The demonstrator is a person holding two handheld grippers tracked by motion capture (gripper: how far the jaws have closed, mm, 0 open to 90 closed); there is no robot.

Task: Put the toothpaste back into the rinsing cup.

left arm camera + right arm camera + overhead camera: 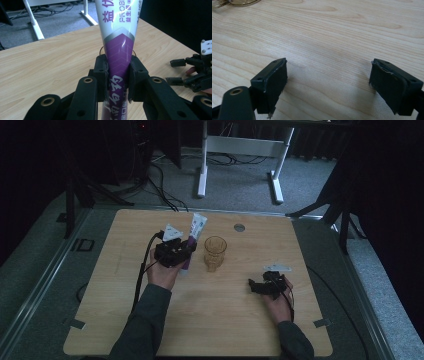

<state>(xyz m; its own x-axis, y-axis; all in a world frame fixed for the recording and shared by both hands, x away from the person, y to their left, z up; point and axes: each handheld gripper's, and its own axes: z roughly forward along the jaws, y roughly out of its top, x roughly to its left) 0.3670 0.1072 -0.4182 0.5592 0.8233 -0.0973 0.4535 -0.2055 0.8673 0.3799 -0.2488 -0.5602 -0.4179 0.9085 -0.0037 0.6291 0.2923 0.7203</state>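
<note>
One wooden table, holding the following. Left gripper, left of centre: jaws clamped on a white-and-purple tube, long axis running from near to far, white end farthest and raised. Amber glass, upright, just right of the tube and apart from it; likely the tube's destination, so the left hand is the nearer. Right gripper, near right, well apart from the glass: jaws spread wide, empty, low over bare wood.
</note>
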